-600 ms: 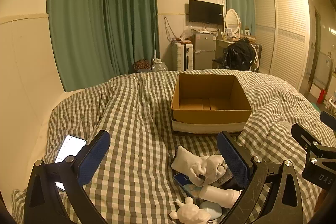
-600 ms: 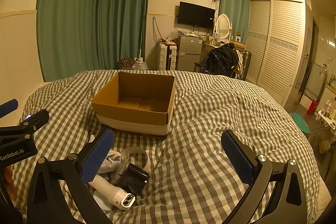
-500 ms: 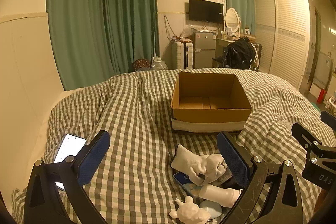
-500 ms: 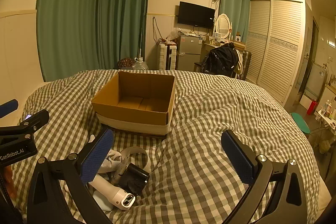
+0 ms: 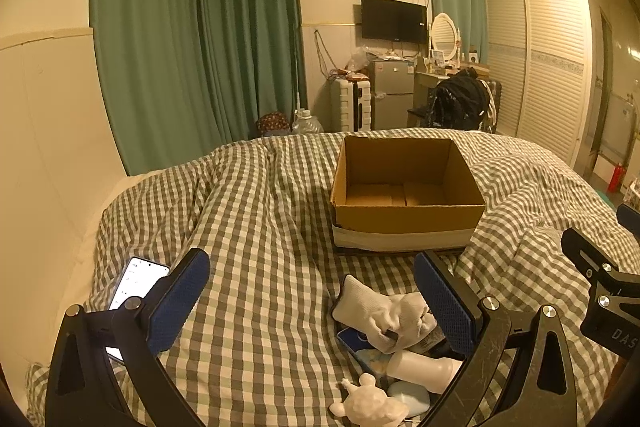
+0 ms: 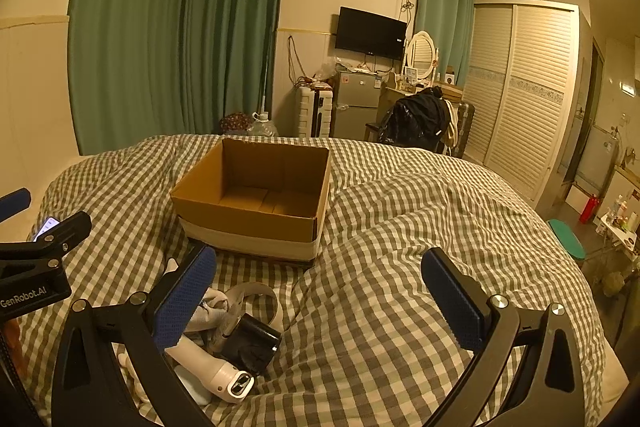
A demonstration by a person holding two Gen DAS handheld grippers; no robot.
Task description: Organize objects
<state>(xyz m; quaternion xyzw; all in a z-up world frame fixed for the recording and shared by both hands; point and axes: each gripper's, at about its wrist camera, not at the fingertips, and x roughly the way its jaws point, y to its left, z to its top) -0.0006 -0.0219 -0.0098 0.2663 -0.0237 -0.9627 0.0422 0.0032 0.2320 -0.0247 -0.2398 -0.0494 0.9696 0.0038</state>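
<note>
An open, empty cardboard box (image 5: 404, 203) stands on the checked bedcover; it also shows in the right wrist view (image 6: 256, 203). In front of it lies a pile: a white sock (image 5: 380, 311), a white bottle-like device (image 5: 424, 367), a small white figurine (image 5: 370, 407), a pale blue item (image 5: 408, 397). The right wrist view shows the white device (image 6: 212, 371), a black pouch (image 6: 252, 343) and a white strap (image 6: 256, 293). My left gripper (image 5: 312, 303) is open and empty above the pile's left side. My right gripper (image 6: 320, 299) is open and empty, right of the pile.
A lit phone (image 5: 134, 285) lies on the bed at the left near the wall. The bed (image 6: 420, 227) stretches right of the box. Beyond the bed stand green curtains, a small fridge (image 5: 390, 99), a chair with a black bag and a white wardrobe (image 6: 528, 99).
</note>
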